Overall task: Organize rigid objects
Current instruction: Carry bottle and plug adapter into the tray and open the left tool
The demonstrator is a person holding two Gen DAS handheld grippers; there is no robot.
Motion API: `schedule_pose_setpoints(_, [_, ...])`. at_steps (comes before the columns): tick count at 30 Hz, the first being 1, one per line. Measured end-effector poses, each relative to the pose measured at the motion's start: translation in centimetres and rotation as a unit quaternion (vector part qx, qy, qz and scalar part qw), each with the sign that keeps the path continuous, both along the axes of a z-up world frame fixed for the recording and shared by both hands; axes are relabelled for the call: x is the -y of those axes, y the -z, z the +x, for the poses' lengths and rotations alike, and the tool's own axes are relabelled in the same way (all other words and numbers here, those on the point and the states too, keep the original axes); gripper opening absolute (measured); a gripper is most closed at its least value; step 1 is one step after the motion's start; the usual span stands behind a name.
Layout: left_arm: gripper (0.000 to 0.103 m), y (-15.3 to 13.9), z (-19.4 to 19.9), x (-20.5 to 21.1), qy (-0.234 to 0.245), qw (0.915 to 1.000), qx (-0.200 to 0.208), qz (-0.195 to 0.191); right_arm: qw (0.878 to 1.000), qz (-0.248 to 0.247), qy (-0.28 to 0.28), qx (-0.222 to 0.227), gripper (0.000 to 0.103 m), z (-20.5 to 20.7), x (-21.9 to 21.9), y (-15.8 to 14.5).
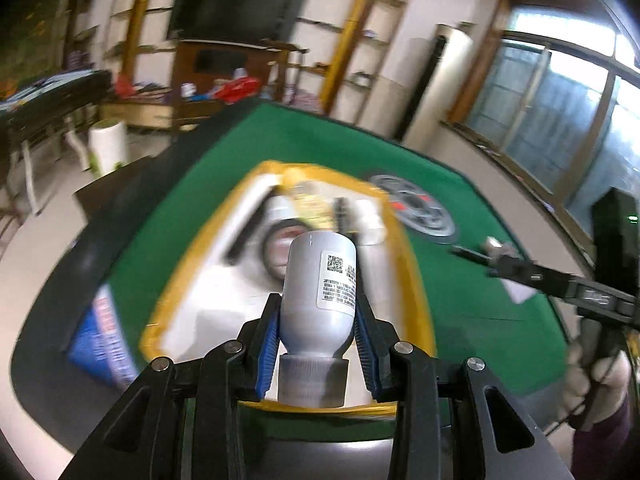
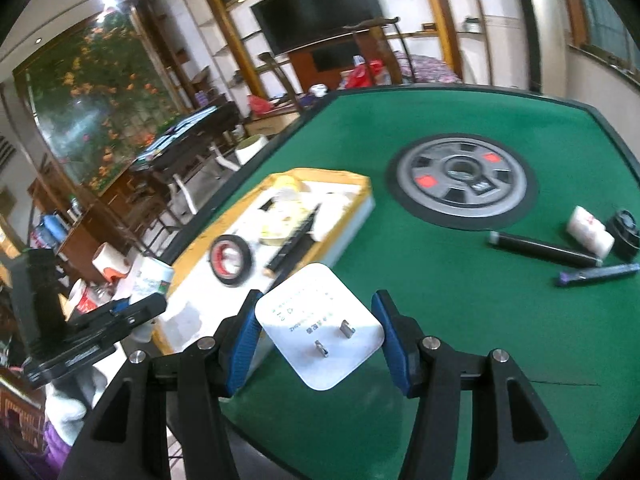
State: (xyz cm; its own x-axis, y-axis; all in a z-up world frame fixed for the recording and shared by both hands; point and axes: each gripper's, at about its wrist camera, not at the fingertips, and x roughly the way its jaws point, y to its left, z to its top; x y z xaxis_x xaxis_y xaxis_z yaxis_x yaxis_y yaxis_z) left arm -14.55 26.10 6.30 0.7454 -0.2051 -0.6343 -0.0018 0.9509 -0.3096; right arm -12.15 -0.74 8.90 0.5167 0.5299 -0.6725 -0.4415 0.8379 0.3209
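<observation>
My left gripper (image 1: 316, 308) is shut on a white bottle (image 1: 318, 288) with a printed label, its ribbed cap toward the camera. It hangs over the yellow-rimmed white tray (image 1: 416, 280), which looks blurred. My right gripper (image 2: 318, 320) is shut on a white plug adapter (image 2: 320, 324), prongs facing the camera, above the green table (image 2: 460, 304) just right of the tray (image 2: 356, 178). In the tray lie a roll of black tape (image 2: 231, 258), a black pen-like stick (image 2: 294, 240) and a yellowish item (image 2: 280, 224). The right gripper also shows at the right edge of the left wrist view (image 1: 496, 250).
A grey round disc (image 2: 464, 176) is set in the table's middle. At the right lie a black tube (image 2: 540, 249), a purple-tipped pen (image 2: 596, 272), a white wrapped roll (image 2: 590, 230) and a small black round object (image 2: 623, 234). A blue packet (image 1: 106, 340) lies left of the tray.
</observation>
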Motion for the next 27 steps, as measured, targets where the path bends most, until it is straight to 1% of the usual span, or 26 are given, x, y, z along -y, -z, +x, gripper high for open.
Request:
schedule_pose_setpoints(5, [0.036, 1.9, 1.1, -1.2, -0.017, 0.9996, -0.022, 0.006, 1.0, 0.003, -0.023, -0.005, 0.055, -0.4, -2.4, 0.0])
schedule_pose_setpoints(13, [0.036, 4.4, 3.7, -1.8, -0.019, 0.9975, -0.065, 0.019, 0.998, -0.005, -0.052, -0.026, 0.055, 0.0, -5.8, 0.9])
schedule_pose_setpoints(15, [0.037, 4.5, 4.2, -1.5, -0.023, 0.9965, -0.067, 0.045, 0.998, -0.011, -0.061, -0.03, 0.055, 0.0, -6.8, 1.2])
schedule_pose_setpoints(17, [0.037, 4.4, 4.7, -1.5, -0.026, 0.9956, -0.068, 0.06, 0.997, -0.018, -0.072, -0.033, 0.055, 0.1, -8.0, 1.4])
schedule_pose_setpoints(21, [0.037, 4.9, 6.0, -1.9, -0.034, 0.9921, -0.087, 0.084, 0.995, -0.028, -0.086, -0.039, 0.055, 0.5, -10.2, 1.9])
schedule_pose_setpoints(22, [0.04, 4.8, 6.1, -2.0, -0.033, 0.9924, -0.085, 0.083, 0.995, -0.03, -0.091, -0.041, 0.055, 0.6, -10.8, 2.1])
schedule_pose_setpoints(23, [0.049, 4.7, 6.1, -2.2, -0.031, 0.9931, -0.084, 0.076, 0.994, -0.034, -0.094, -0.042, 0.055, 0.7, -11.3, 2.2])
schedule_pose_setpoints(25, [0.056, 4.4, 5.8, -2.7, -0.035, 0.9949, -0.08, 0.051, 0.993, -0.042, -0.1, -0.044, 0.055, 0.7, -12.2, 2.6])
schedule_pose_setpoints(27, [0.056, 3.9, 5.2, -3.0, -0.039, 0.996, -0.072, 0.034, 0.992, -0.051, -0.108, -0.045, 0.055, 0.7, -13.1, 2.9])
